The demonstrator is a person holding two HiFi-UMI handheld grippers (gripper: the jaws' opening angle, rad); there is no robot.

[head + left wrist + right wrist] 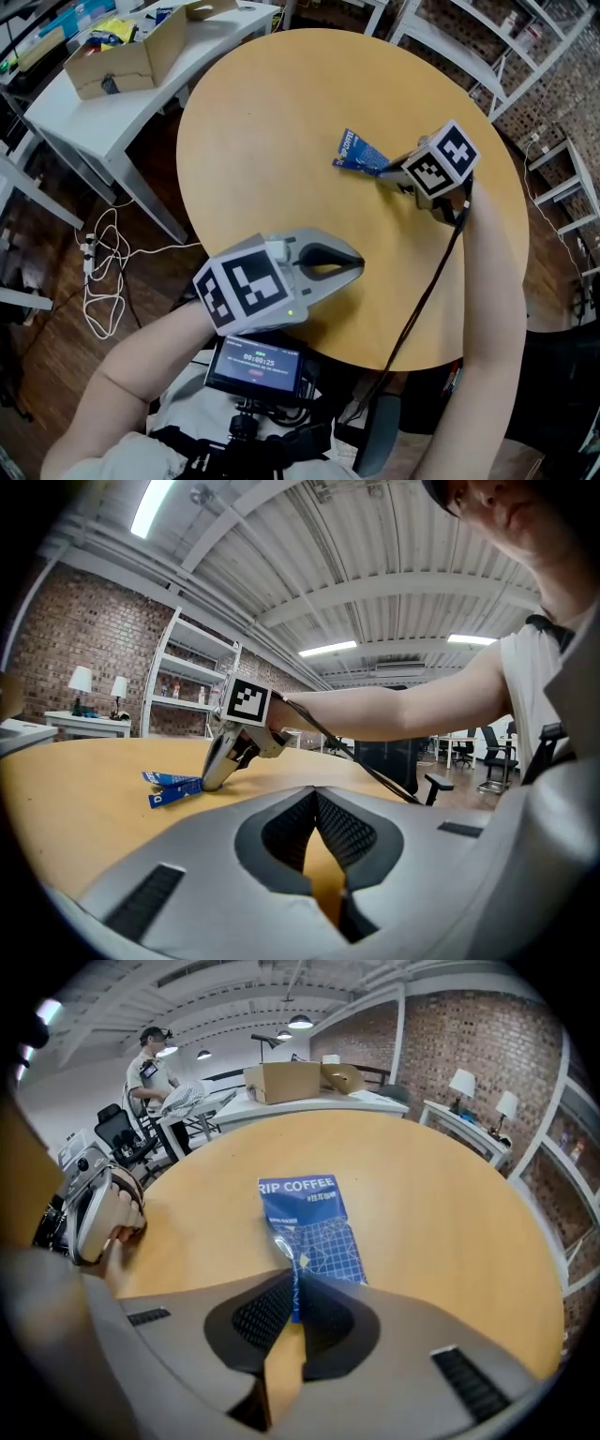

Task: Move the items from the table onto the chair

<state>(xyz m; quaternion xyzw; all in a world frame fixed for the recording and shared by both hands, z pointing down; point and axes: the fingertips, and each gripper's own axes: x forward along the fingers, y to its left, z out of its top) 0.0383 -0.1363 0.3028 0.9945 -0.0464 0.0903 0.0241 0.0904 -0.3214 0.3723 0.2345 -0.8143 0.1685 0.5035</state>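
Note:
A blue drip coffee packet [356, 155] [309, 1227] lies on the round wooden table [281, 141], towards its far right side. My right gripper [386, 173] [295, 1288] is shut on the packet's near edge, the foil pinched and crumpled between the pads. In the left gripper view the packet [173, 787] shows flat on the tabletop, with the right gripper [208, 782] slanting down onto it. My left gripper [356, 265] [316, 794] hangs over the table's near edge, jaws together, holding nothing.
A white desk [112, 112] with an open cardboard box [141, 52] stands beyond the table at the left. White cables [103, 272] lie on the floor beside it. White shelving [487, 47] runs along the back right. A person [155, 1063] stands far off.

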